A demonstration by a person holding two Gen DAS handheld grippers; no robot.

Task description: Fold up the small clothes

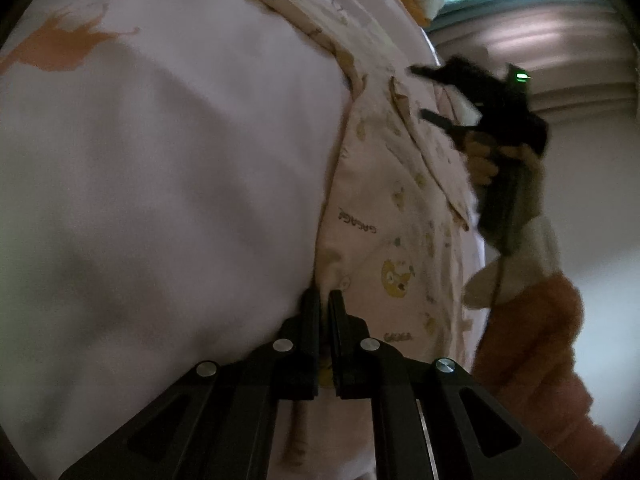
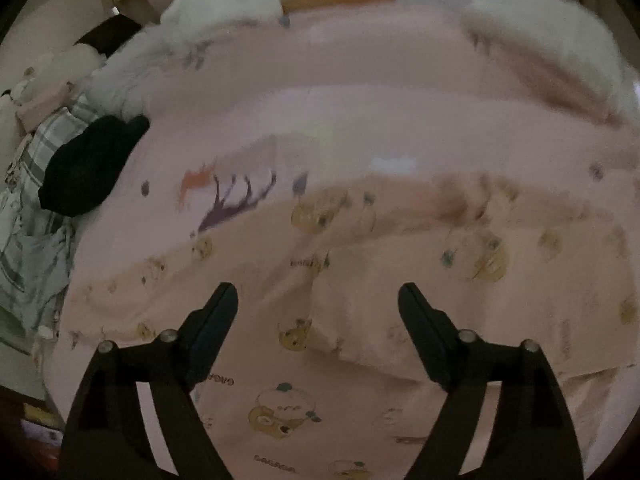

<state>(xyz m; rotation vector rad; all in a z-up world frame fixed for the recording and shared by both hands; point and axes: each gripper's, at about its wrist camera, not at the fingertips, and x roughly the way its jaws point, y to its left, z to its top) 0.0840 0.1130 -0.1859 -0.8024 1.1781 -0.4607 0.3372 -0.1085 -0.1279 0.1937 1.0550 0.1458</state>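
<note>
1. I see my left gripper (image 1: 325, 300) with its two black fingers pressed nearly together, pinching the edge of a small cream garment (image 1: 384, 240) printed with yellow cartoon animals.
2. The garment lies on a bed covered by a pale pink sheet (image 1: 160, 160) that carries an orange animal print; in the left wrist view the garment sits to the right of that print.
3. My right gripper (image 2: 318, 296) hovers over the same garment (image 2: 400, 280), its fingers spread wide apart and holding nothing.
4. From the left wrist view, the right gripper (image 1: 436, 92) appears beyond the garment, held by a hand in an orange sleeve (image 1: 532, 340).
5. Left of the garment, at the bed's edge, lie a black cloth (image 2: 88, 168) and a grey plaid cloth (image 2: 36, 200).
6. Both views are blurred.
</note>
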